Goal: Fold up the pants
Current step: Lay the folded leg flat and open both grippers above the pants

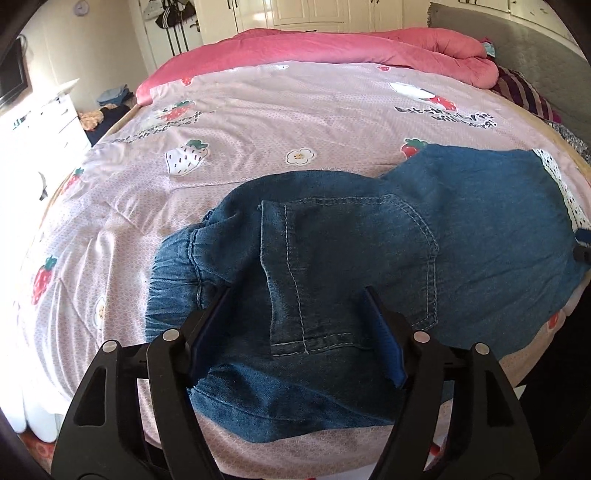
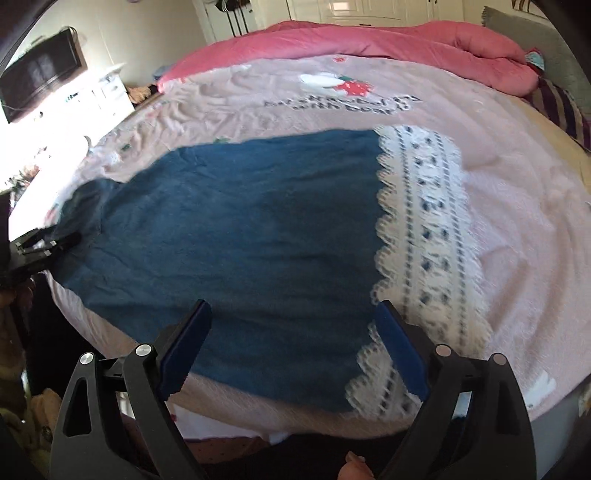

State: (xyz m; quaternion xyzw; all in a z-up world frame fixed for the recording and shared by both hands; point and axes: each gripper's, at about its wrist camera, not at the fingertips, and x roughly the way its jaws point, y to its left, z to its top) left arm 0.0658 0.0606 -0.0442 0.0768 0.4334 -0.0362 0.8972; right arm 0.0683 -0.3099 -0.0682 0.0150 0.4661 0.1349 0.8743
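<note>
Denim pants point(image 1: 369, 251) laid flat on the bed point(image 1: 240, 122), ready for folding.
The left gripper point(image 1: 295, 314) at the waist and the right gripper point(image 2: 291, 332) by the lace cuff point(image 2: 424, 229) are held wide apart, nothing gripped.

bed point(image 1: 258, 122), pink quilt point(image 1: 332, 48) | white wardrobe point(image 1: 314, 14) | wall TV point(image 2: 40, 74)

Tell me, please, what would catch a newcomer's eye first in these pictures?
Probably the denim pants, spread across the near edge of the bed, with a white lace cuff at the leg end. Both tongs, left and right, stand open over the denim; a pink quilt lies bunched at the far side.
</note>
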